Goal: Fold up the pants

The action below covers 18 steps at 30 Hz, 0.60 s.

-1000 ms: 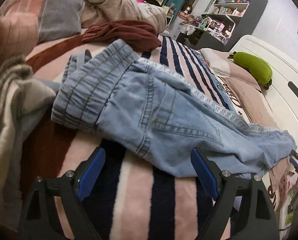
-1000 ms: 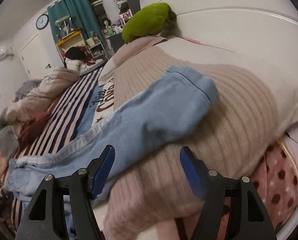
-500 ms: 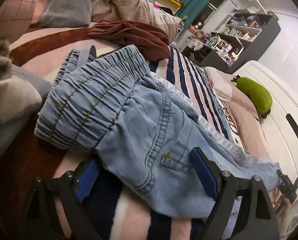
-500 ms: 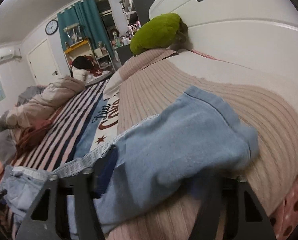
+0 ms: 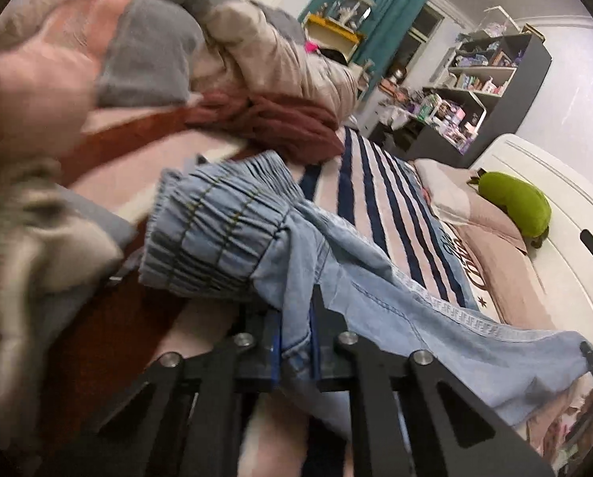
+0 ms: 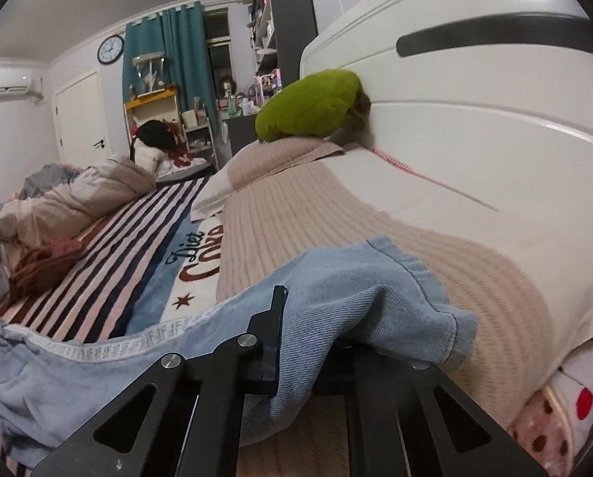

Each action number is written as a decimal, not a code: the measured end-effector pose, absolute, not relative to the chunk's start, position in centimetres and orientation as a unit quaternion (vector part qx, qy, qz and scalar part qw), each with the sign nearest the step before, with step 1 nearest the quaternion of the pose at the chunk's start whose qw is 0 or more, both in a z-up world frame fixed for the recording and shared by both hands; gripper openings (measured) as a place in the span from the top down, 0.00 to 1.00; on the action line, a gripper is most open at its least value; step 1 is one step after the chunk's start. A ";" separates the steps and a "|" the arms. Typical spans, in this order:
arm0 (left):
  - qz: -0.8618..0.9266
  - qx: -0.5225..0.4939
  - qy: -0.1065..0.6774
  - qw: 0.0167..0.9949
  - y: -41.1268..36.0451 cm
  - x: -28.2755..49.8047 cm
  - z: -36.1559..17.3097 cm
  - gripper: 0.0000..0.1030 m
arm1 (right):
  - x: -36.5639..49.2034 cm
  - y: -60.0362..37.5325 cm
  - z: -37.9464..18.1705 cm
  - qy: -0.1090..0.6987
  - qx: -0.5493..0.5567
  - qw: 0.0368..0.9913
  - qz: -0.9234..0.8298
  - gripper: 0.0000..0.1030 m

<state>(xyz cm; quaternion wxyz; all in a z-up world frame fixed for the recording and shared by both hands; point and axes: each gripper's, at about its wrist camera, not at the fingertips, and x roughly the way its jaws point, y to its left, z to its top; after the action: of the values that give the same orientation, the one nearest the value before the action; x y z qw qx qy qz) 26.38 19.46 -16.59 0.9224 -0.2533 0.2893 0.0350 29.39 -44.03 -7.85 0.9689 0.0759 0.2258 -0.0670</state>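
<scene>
The left gripper [image 5: 296, 342] is clamped on a bunched fold of the jeans [image 5: 376, 290] just below the elastic waistband [image 5: 217, 234], with denim squeezed between its blue pads. The right gripper [image 6: 296, 342] grips the cuff end of a leg [image 6: 376, 298]; the fabric drapes over its far finger, so that finger is hidden, but the near finger presses flat against the cloth and the jaws look closed on it.

The jeans are light blue and lie stretched lengthwise across the striped blanket [image 5: 376, 206], waistband toward the foot of the bed and the leg end reaching onto the beige ribbed pillow [image 6: 336, 214]. A white patterned tape runs down the side seam [image 6: 137, 344].

Just beyond the waistband sits a crumpled dark red garment [image 5: 280, 123], and behind that a heaped duvet [image 5: 280, 55]. A green plush toy [image 6: 308, 105] rests on a further pillow, touching the white headboard [image 6: 475, 99]. Teal curtains [image 6: 177, 63] and a wall clock [image 6: 110, 49] stand at the far side of the room.
</scene>
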 end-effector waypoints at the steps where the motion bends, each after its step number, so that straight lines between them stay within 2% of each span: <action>1: 0.037 -0.251 0.288 0.923 19.7 25.5 -16.3 0.92 | 28.9 -44.2 -7.6 0.223 0.078 0.969 -0.067 0.98; 12: 0.006 -0.223 0.311 0.924 18.0 18.0 -14.9 0.92 | 23.2 -46.4 -5.2 0.216 0.087 0.968 -0.091 0.98; 16: 0.013 -0.215 0.332 0.918 17.8 17.2 -16.2 0.92 | 22.0 -47.7 -6.4 0.252 0.091 0.959 -0.091 0.97; 18: 0.018 -0.230 0.344 0.910 18.3 17.6 -17.2 0.85 | 22.2 -47.5 -7.8 0.275 0.071 0.954 -0.094 0.96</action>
<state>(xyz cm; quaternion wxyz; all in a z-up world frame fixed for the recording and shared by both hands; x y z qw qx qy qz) 17.56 18.27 -17.21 0.9103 -0.2304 0.3435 0.0183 22.23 -47.54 -7.79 0.9543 0.0706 0.2749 -0.0940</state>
